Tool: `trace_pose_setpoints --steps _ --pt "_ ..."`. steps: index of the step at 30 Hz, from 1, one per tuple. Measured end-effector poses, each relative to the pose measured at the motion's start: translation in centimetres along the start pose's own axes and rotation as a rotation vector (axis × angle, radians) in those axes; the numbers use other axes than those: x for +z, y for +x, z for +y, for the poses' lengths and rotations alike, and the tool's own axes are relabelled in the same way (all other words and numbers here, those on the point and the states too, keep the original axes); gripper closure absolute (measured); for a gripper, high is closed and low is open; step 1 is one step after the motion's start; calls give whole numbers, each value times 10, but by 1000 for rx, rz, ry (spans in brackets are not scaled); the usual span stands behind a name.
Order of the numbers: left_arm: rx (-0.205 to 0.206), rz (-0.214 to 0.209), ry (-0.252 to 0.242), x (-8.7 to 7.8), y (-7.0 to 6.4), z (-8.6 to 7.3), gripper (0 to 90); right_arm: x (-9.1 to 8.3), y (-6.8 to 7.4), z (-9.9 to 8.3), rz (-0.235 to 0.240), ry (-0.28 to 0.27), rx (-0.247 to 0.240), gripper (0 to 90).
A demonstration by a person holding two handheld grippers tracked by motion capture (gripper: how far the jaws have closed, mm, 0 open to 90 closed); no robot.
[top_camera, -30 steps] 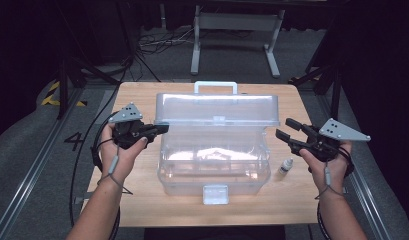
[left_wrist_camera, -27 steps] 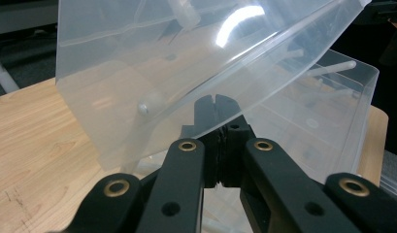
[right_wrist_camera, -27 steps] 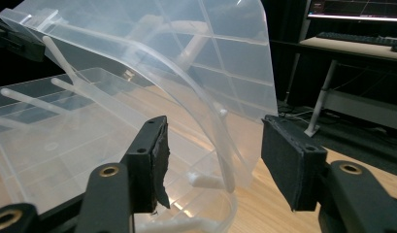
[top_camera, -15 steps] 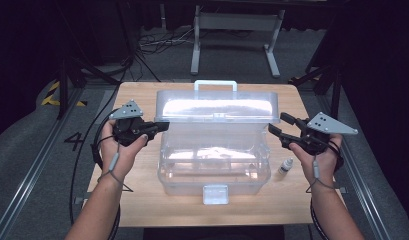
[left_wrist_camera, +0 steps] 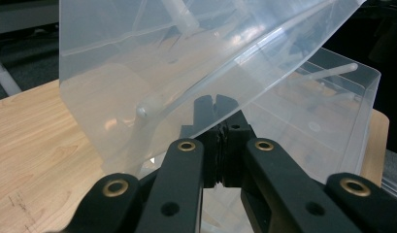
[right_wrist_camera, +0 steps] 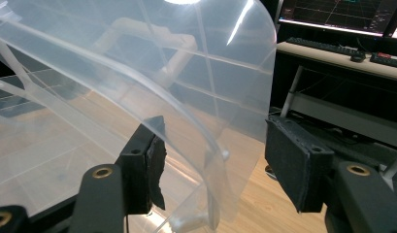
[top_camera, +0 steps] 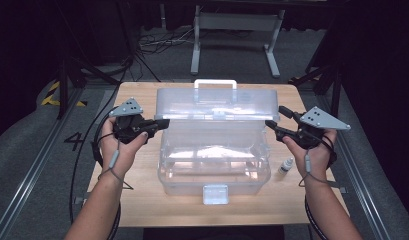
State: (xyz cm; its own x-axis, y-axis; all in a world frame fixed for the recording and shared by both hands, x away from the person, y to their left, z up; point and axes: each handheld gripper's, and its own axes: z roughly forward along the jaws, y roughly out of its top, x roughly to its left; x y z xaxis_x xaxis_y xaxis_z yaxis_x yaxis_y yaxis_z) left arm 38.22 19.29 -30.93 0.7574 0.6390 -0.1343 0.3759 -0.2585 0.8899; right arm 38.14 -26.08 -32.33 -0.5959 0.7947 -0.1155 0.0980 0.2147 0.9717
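One overhead view and two close gripper views

The wooden table (top_camera: 142, 210) is seen from above the person's side, looking forward and down. The clear box's raised lid (top_camera: 217, 105) is faced at close range from either end, and is shared by all three views.

1. A storage box (top_camera: 214, 162) stands in the middle of the worktop (top_camera: 142, 205).
2. Its lid (top_camera: 217, 104) stands raised along the far side, handle (top_camera: 215, 83) at the far edge.
3. A latch (top_camera: 215, 194) sits on the near wall.
4. A small bottle (top_camera: 286, 165) stands on the worktop just right of the box.
5. The left gripper (top_camera: 162, 122) is at the lid's left end, the right gripper (top_camera: 270, 125) at its right end.
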Motion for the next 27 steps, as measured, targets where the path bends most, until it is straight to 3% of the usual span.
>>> trace_pose_setpoints --steps 15,20,27 --pt "-4 -1 4 1 3 4 887 11 0 9 -55 3 -44 441" --pt "-2 1 9 1 4 6 888 12 3 13 -98 -13 -62 472" --pt "-3 3 6 2 5 8 891 12 5 18 -116 -34 -69 496"
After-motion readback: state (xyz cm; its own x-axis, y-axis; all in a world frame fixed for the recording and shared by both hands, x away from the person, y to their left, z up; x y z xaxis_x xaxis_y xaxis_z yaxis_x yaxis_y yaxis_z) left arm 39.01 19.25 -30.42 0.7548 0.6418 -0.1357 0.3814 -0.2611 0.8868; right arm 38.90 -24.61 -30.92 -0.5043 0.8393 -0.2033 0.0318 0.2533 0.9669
